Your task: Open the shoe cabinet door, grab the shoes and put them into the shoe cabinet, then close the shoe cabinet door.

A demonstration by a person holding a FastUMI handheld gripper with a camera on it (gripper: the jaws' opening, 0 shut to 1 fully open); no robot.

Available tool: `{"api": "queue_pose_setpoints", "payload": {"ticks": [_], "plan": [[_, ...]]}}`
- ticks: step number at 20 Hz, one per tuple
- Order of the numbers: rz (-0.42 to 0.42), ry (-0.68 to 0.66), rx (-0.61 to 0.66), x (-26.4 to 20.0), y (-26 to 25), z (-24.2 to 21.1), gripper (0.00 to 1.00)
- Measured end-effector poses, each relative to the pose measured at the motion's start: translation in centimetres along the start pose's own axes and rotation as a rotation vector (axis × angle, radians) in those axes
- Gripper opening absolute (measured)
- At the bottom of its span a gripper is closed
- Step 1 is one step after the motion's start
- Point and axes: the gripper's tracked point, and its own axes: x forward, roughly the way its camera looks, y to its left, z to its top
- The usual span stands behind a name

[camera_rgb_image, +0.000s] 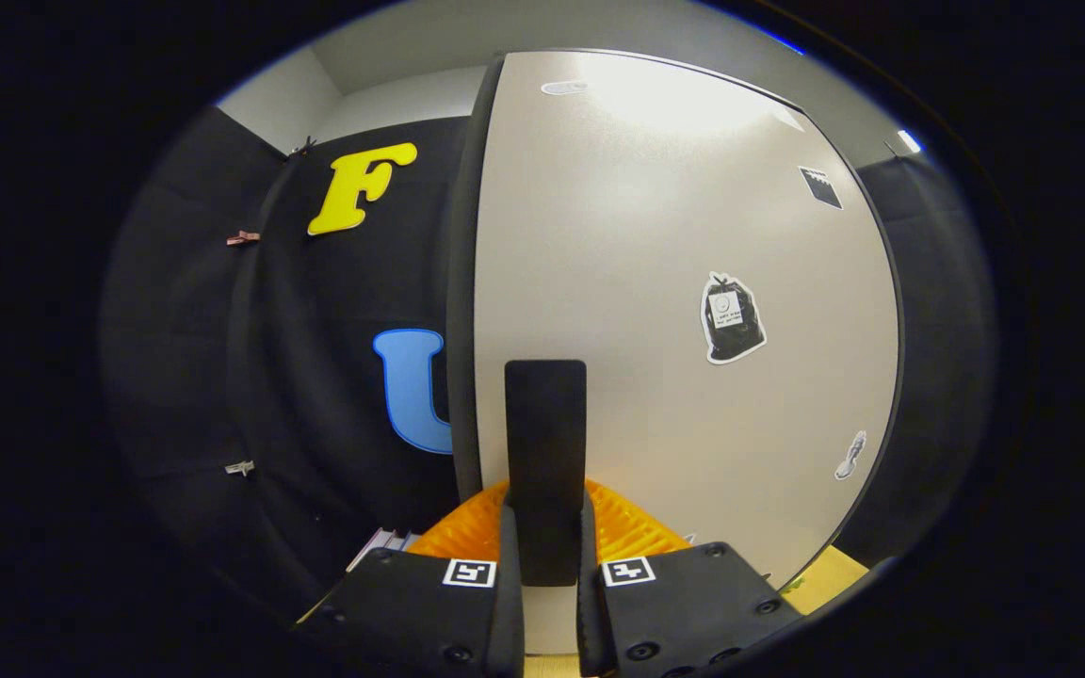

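Black booth cloth flanks my pale cabinet door point(674, 282); jaws point(545, 556) clamp narrowly on its dark handle point(545, 443).

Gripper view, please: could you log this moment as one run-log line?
stage: at cabinet door | gripper: shut on black handle | cabinet door: pale, stickers on face | shoes: unseen

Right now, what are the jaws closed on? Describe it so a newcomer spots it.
Find the big pale cabinet door beside the black cloth wall. Near its left edge stands a flat black upright handle, gripped low down by the gripper. Unlike the door's small stickers, it sticks out.
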Motion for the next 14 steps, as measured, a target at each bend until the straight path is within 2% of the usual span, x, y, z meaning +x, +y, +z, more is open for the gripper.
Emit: {"api": "queue_pose_setpoints", "payload": {"ticks": [5,14], "plan": [[0.057,-0.009,0.033,-4.7,0.0,1.1,0.26],[0.185,0.037,0.065,-12.9,-4.0,1.6,0.26]]}}
